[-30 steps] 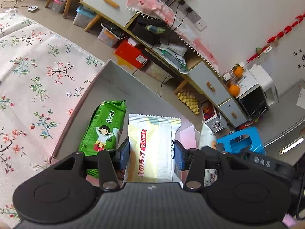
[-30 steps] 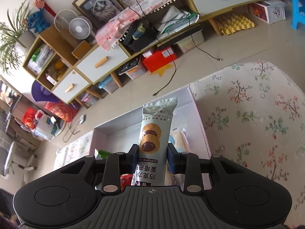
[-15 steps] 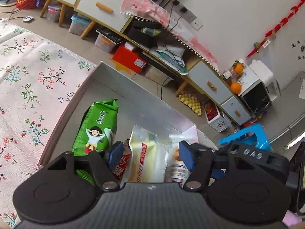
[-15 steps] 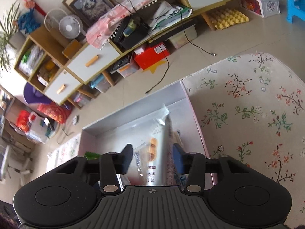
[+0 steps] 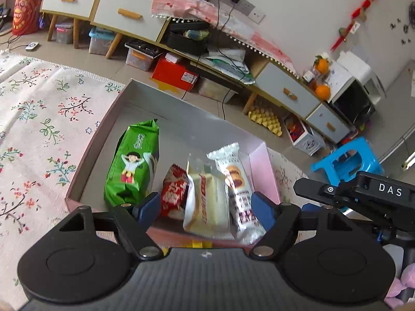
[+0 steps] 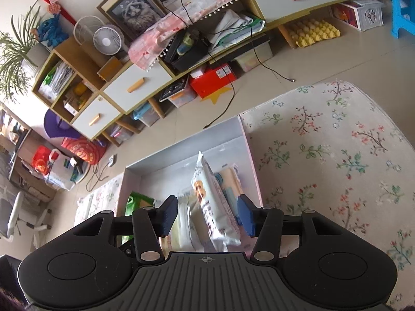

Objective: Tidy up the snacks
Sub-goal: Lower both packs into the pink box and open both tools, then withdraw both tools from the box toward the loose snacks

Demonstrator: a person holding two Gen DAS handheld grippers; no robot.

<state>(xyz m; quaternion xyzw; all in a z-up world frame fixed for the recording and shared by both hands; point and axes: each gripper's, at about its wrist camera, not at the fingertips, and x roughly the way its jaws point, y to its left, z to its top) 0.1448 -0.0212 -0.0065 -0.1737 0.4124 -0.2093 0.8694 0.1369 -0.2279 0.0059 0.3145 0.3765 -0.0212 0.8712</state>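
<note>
An open box (image 5: 102, 137) with pink walls and a grey floor lies on the flowered cloth. Inside it lie a green packet (image 5: 132, 163), a small red packet (image 5: 175, 193), a cream packet (image 5: 207, 207) and a white cookie packet (image 5: 237, 181), side by side. My left gripper (image 5: 205, 210) hovers over the box's near edge. Its jaws are opening, and the red, cream and cookie packets show between them untouched. In the right wrist view the cookie packet (image 6: 212, 207) leans on edge in the box (image 6: 250, 155). My right gripper (image 6: 208, 215) stands open around it, pads apart from it.
The flowered cloth (image 5: 39, 119) spreads left of the box and also to its right (image 6: 337, 155). The right gripper's black housing (image 5: 363, 194) sits close beside my left one. Beyond the box are bare floor, a low cabinet (image 5: 124, 18) and a blue stool (image 5: 347, 163).
Both grippers have opened and let go: the cream packet left the left jaws, the cookie packet the right jaws. Both packets now lie in the box, and both grippers have drawn back a little.
</note>
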